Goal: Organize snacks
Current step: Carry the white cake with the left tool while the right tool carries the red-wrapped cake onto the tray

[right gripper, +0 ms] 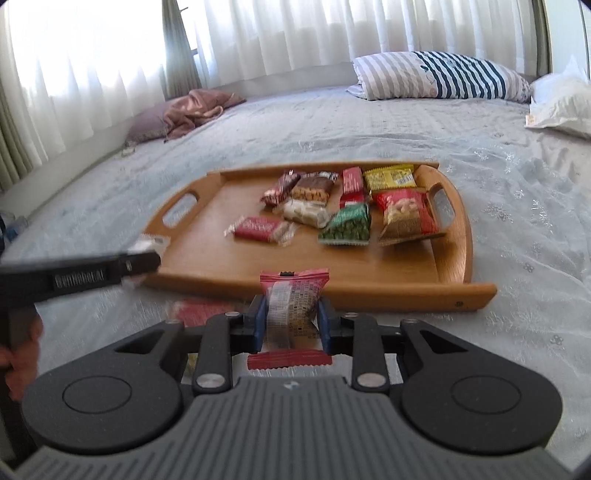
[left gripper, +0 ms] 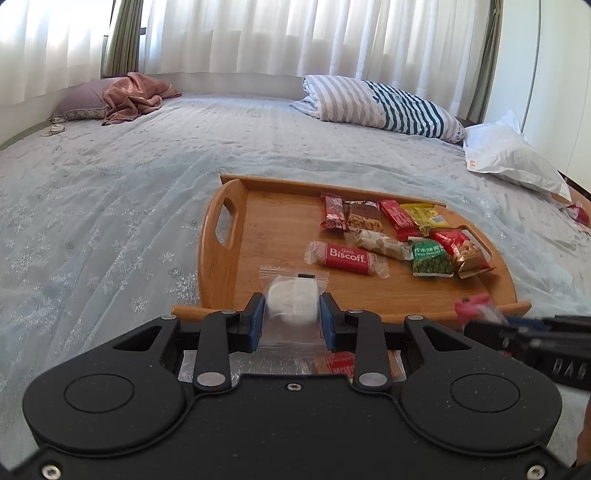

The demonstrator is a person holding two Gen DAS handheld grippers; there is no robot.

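Left hand-held gripper (left gripper: 291, 308) clamps a clear-wrapped white cake (left gripper: 292, 305) over the wooden tray's (left gripper: 218, 266) near rim. Right hand-held gripper (right gripper: 291, 320) pinches a pink snack packet (right gripper: 293, 304), short of the tray on the bed (right gripper: 517, 206).

I see bright daylight through white curtains (left gripper: 295, 33), glare blown out at top left. Soft shadows on bed (left gripper: 110, 184). Strong fisheye bending and dark corners. Right wrist view motion-blurred; tray (right gripper: 207, 258) snacks smeared.
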